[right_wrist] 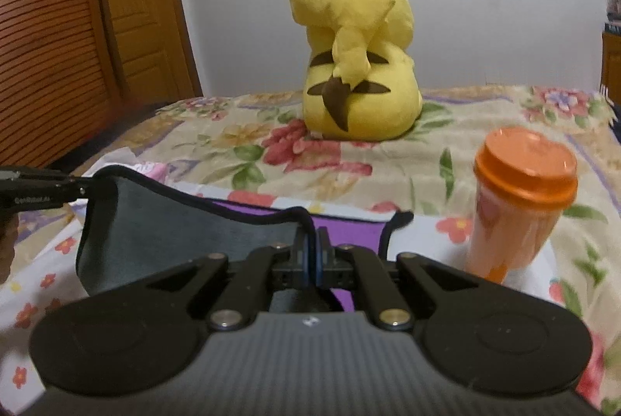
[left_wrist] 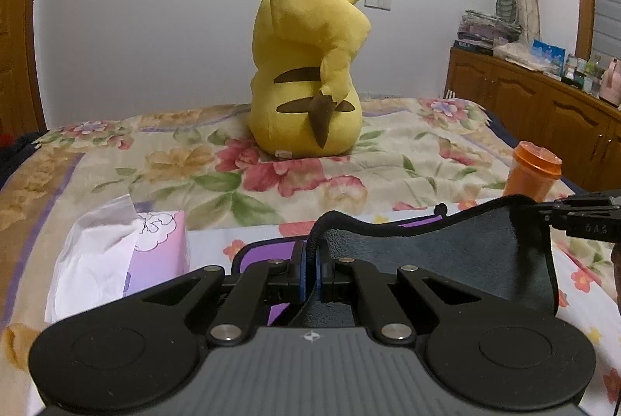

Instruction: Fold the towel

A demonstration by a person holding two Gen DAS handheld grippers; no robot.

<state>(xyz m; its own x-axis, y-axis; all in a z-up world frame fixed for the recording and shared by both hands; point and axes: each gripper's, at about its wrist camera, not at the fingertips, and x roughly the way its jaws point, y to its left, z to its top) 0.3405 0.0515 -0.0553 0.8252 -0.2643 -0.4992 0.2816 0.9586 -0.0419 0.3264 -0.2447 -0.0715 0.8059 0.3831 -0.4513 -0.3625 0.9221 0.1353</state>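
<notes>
Left gripper (left_wrist: pixel 310 274) clamped tight on black-trimmed edge of grey-and-purple fleece towel (left_wrist: pixel 446 253). Right gripper (right_wrist: pixel 310 262) likewise pinching opposite edge. Towel lifted above floral-quilted bed (left_wrist: pixel 174 163). Orange lidded plastic cup (right_wrist: pixel 520 206) at 3 o'clock; yellow plush toy (left_wrist: pixel 306 66) at 12.

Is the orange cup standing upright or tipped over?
Upright: the orange cup stands on the floral bedspread, lid on top.

Left gripper (left_wrist: pixel 311 270) fingers (left_wrist: pixel 299 270) pinching grey towel (left_wrist: pixel 446 260) edge.
</notes>
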